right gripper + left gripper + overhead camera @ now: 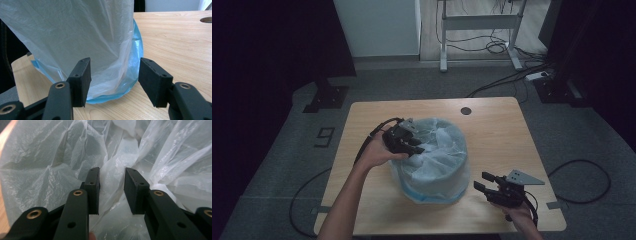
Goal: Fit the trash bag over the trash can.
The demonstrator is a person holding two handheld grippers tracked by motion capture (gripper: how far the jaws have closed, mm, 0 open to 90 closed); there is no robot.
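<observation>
- The left gripper [417, 150] is over the top of the bag [439, 155], a crumpled white plastic liner that covers a round bin on the table [497, 130].
- In the left gripper view its jaws stand apart with a raised fold of the bag [112, 177] between them; the pads are close to the fold but not visibly pressing it.
- More wrinkled plastic lies ahead of and to both sides of these jaws.
- The right gripper [482, 182] sits low, near the bag's lower right side, and holds nothing.
- Its jaws are spread wide; the bag's bottom edge [110, 82], white over a blue rim [138, 50], is just ahead of the gap and nearer the left jaw.
- Bare wood shows beyond the right jaw.
</observation>
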